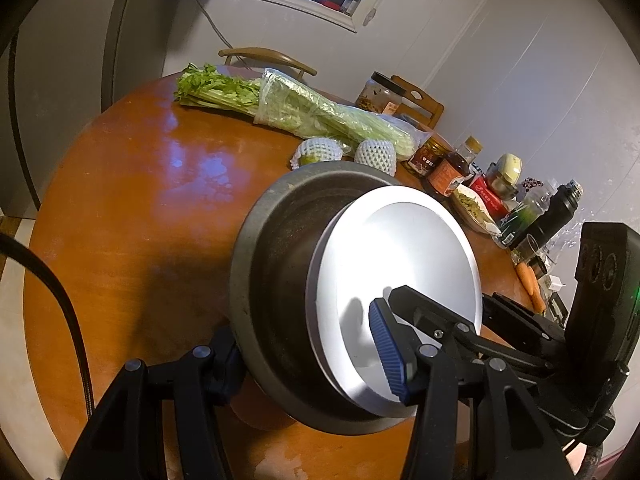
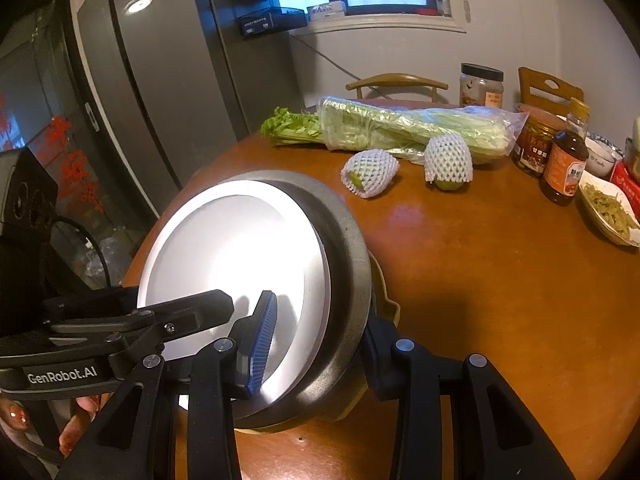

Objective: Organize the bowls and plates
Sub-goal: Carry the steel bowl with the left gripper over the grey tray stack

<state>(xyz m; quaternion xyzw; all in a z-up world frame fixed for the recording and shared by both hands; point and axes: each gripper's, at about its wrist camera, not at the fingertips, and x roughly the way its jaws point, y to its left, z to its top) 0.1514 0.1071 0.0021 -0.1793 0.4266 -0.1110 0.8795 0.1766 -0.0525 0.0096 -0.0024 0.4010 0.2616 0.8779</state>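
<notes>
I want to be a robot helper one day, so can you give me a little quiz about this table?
1. True or false: the white plate lies flat on the table.
2. What lies just behind the fruits in white nets? A. celery B. bread C. bananas
3. How many grippers squeeze the plate and the grey bowl together?

Key
1. False: it is tipped up, pressed against the bowl.
2. A.
3. Two: the left gripper and the right gripper.
</notes>
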